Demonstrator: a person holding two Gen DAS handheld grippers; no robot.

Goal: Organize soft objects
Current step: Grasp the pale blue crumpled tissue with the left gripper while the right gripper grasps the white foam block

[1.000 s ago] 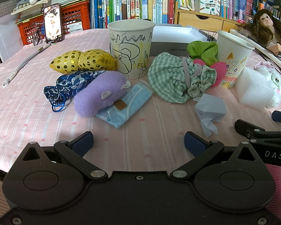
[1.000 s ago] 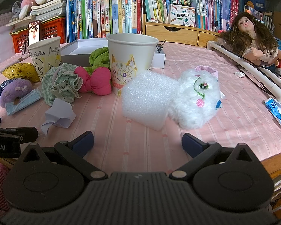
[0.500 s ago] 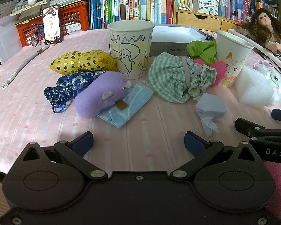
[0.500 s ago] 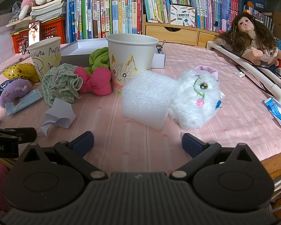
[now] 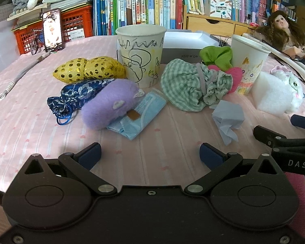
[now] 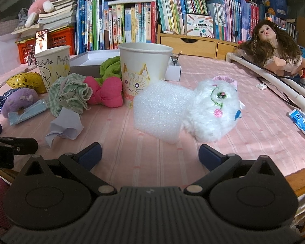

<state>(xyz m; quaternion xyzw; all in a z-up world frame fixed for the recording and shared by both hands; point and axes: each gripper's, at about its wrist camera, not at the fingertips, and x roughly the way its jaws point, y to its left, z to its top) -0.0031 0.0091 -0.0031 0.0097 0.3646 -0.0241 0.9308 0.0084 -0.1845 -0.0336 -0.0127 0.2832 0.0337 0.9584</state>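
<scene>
I'm holding my left tongs (image 5: 150,154) spread wide and empty over the near edge of the pink surface (image 5: 30,122). The purple plush (image 5: 109,103) is lying ahead on the blue face mask (image 5: 138,116), touching the navy pouch (image 5: 77,95). My right tongs (image 6: 150,154) are gaping too, gripping nothing, facing the white foam block (image 6: 160,111) pressed against the white fluffy cat (image 6: 215,109). Behind them the cat-drawn cup (image 6: 144,73) is standing upright; what's inside it, I can't tell.

Even, soft indoor light falls on the pink tablecloth (image 5: 30,122) — shadows faint, no glare — while fisheye distortion bends the far bookshelf (image 6: 132,20) and darkens corners.
</scene>
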